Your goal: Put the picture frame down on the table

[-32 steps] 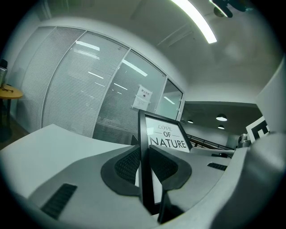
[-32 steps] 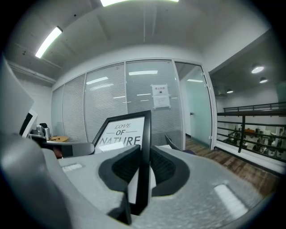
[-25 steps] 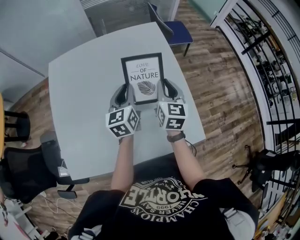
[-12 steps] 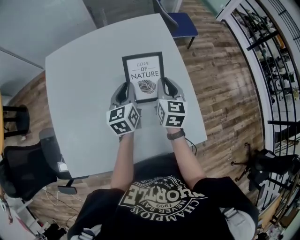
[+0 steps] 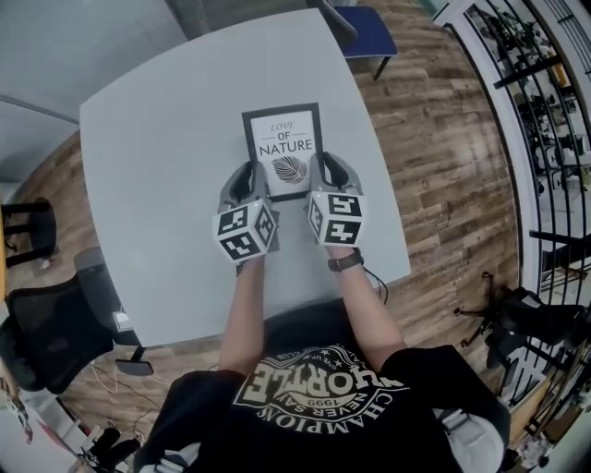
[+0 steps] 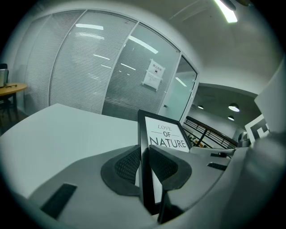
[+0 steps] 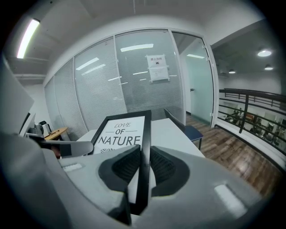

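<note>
- Black-edged frame (image 5: 284, 151) with a white print reading "LOVE OF NATURE" above a leaf; it is over the table (image 5: 157, 185), nearer the right edge than the left, face turned up toward the head camera
- Left gripper (image 5: 246, 185) pinches the frame's left rail near its lower corner — both ribbed pads (image 6: 126, 164) pressed on the black edge
- Right gripper (image 5: 323, 177) grips the right rail the same way, jaws closed onto it
- Both grippers sit side by side and about level, with the frame's lower part between them and their marker cubes toward the near edge
- From the gripper views the frame slopes up and away from the jaws — whether its back or lower edge touches the table cannot be told
- Blue chair (image 5: 365, 28) stands at the far right corner
- Black chair (image 5: 46, 323) stands off the near left corner, on the wood floor (image 5: 443, 185)
</note>
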`<state>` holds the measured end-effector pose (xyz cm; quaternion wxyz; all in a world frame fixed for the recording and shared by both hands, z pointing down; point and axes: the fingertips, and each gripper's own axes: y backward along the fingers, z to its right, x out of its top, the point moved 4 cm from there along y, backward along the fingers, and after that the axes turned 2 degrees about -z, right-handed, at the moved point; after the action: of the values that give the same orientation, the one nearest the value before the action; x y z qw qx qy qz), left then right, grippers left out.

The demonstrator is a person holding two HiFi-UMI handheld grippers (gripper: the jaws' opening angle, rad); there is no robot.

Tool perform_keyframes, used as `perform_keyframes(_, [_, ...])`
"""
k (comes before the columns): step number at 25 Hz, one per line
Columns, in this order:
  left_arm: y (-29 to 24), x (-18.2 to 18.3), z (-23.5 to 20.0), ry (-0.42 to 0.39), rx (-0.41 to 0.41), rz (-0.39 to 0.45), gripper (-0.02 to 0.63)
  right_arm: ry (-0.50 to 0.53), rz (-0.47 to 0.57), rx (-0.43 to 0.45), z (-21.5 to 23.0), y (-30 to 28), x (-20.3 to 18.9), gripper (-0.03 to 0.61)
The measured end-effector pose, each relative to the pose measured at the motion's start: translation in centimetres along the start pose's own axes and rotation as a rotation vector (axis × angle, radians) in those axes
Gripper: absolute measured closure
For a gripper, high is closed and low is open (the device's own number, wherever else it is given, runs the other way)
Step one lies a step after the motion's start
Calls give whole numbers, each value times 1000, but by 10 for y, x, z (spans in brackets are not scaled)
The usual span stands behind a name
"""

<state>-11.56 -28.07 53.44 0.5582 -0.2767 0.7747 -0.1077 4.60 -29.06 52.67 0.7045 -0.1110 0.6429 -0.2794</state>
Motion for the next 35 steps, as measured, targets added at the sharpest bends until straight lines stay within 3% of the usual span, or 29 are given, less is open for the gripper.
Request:
perform_keyframes(17, [-82,-57,-25,34,25,-175,545,-41,-174,-35,34,-78,-61,513])
perform_keyframes(35, [-121,-120,-46,54,71,-295,545,-41,-322,-41,50,-114,-123,514])
